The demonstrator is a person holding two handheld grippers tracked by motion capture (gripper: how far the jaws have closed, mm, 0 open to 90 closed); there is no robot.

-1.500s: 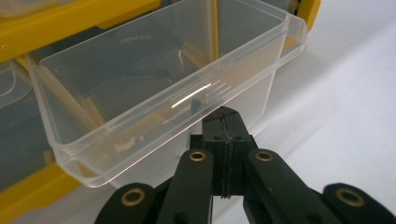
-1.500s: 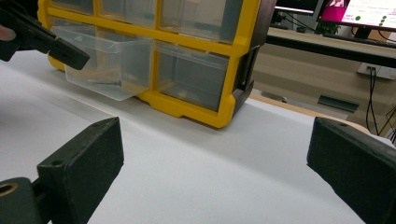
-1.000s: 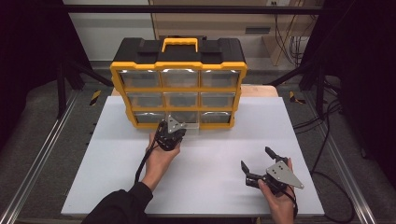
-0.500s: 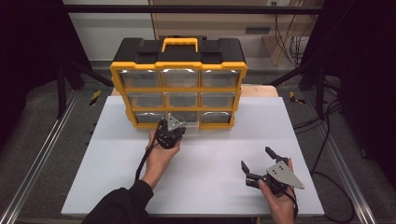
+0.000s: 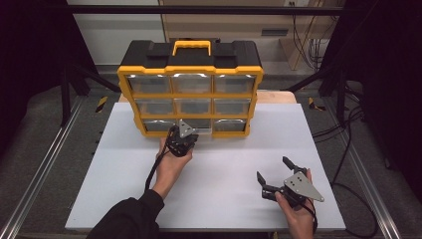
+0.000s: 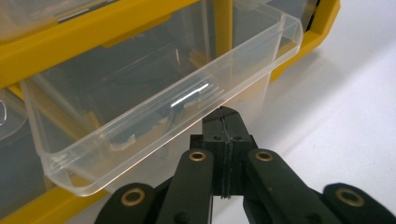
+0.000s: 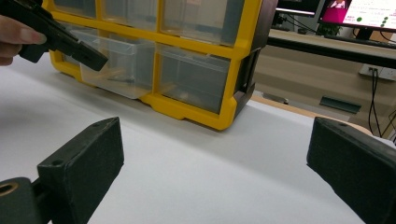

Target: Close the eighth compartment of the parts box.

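**Bottom-middle drawer stood pulled out, left claw pressed together beneath its lip**

The clear plastic drawer sat in the bottom row, middle column of the yellow-and-black organizer cabinet, at the far side of the white bench. It stuck partway out of its slot, its open front pointing toward the person; its long axis ran across the cabinet face, parallel to the bench's far edge. The left claw was pressed together, tips right under the drawer's front lip; whether they touched it could not be told. In the high view the left claw covered much of the drawer. The drawer's contents were hard to make out through glare and the clear walls, showing as dim dark and tan shapes. The right claw stood spread and empty, well apart near the bench's front right.
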